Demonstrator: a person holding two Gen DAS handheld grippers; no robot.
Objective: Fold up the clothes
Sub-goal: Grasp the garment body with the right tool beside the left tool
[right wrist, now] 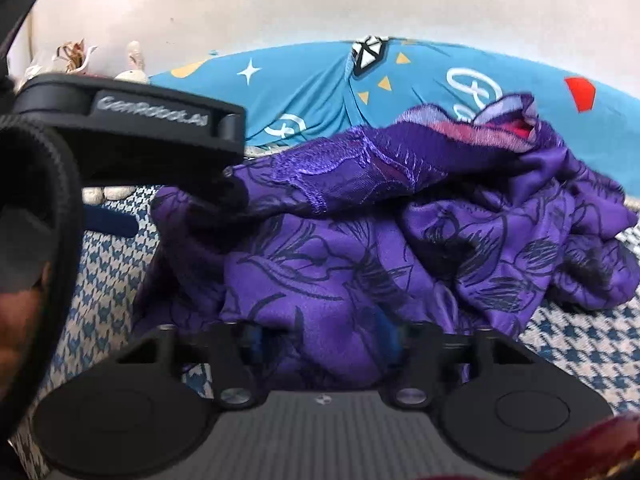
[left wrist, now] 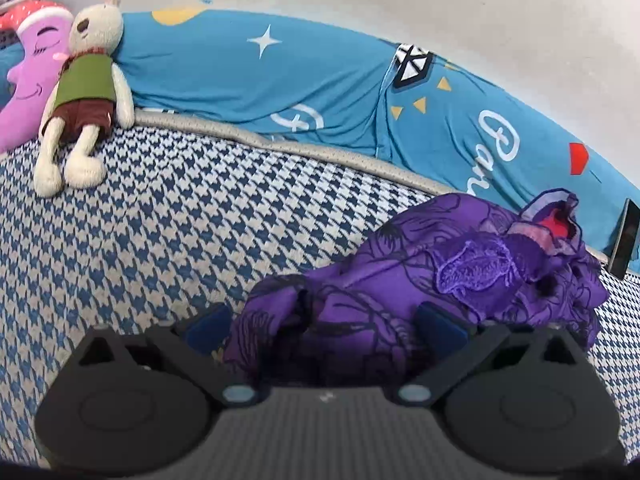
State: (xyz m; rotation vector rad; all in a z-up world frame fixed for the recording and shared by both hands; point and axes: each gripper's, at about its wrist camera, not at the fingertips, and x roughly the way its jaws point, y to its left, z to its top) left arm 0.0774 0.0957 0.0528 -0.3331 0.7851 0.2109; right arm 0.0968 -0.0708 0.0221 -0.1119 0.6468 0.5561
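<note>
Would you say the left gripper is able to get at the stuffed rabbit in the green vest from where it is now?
Probably not right away: the left gripper has crumpled purple floral garment between its open jaws, and the stuffed rabbit lies far across bare houndstooth cover.

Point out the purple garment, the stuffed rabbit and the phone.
purple garment (left wrist: 400,280), left wrist view, middle of the crumpled cloth.
stuffed rabbit (left wrist: 86,80), left wrist view, green vest.
phone (left wrist: 626,236), left wrist view, dark screen.
</note>
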